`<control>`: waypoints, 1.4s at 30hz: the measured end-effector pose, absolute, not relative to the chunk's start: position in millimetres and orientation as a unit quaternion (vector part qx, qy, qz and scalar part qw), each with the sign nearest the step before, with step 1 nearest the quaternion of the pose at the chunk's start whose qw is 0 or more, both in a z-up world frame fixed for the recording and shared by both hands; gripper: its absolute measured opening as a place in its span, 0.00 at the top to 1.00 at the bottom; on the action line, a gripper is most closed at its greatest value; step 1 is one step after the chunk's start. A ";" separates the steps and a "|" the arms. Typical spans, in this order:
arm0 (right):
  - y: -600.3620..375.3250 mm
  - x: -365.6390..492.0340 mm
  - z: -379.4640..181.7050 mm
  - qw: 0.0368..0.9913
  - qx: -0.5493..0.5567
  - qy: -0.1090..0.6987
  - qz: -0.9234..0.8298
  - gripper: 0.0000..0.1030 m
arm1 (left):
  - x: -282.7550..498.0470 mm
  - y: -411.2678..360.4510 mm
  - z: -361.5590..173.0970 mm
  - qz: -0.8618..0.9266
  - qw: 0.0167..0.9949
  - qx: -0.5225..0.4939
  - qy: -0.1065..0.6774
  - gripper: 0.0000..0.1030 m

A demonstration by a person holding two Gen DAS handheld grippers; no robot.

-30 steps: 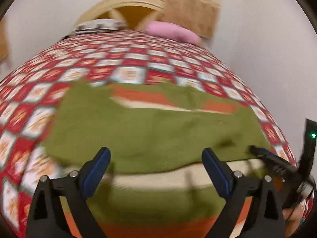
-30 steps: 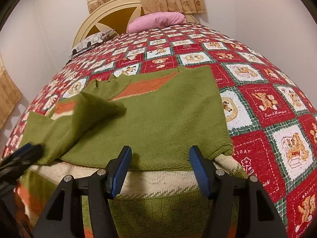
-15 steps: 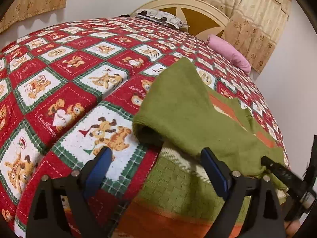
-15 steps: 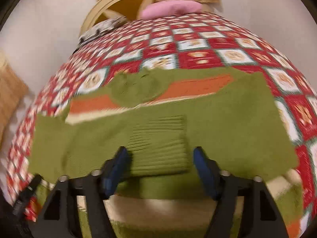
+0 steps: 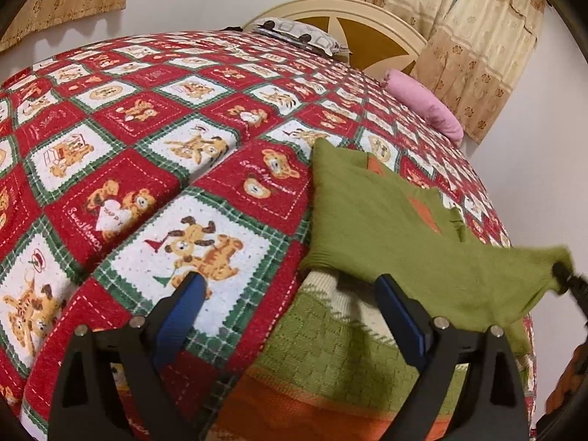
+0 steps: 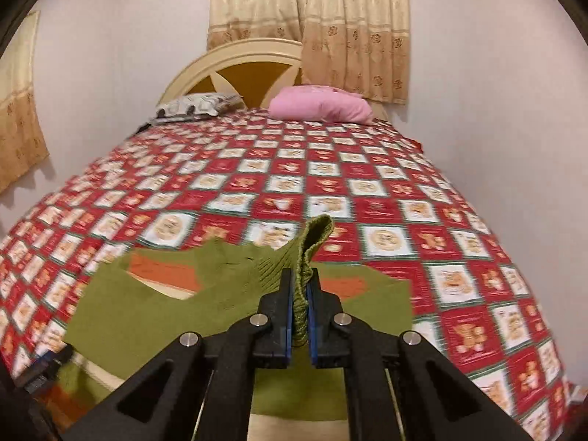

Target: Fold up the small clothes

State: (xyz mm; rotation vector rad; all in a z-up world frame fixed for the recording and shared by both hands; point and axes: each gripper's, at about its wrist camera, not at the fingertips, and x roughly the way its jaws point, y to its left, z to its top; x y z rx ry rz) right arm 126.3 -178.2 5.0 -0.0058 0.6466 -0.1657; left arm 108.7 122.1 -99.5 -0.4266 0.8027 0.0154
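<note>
A green knit sweater with orange and cream stripes lies on the bed's red patchwork quilt. My left gripper is open and empty, low over the sweater's left edge where the folded part meets the cream band. My right gripper is shut on the sweater's ribbed sleeve cuff and holds it lifted above the sweater body. In the left wrist view the right gripper's tip shows at the right edge, pulling the sleeve up.
A pink pillow and a patterned pillow lie at the headboard. Curtains hang behind. The wall runs close along the bed's right side. Quilt stretches beyond the sweater.
My right gripper has closed on the sleeve cuff and lifted it off the sweater. My left gripper swung left to the sweater's left edge and stayed open.
</note>
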 end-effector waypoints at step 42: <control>-263.9 -147.9 53.5 0.942 0.033 0.289 -0.167 0.47 | 17.2 143.2 -44.2 -0.154 0.925 0.003 0.347 0.05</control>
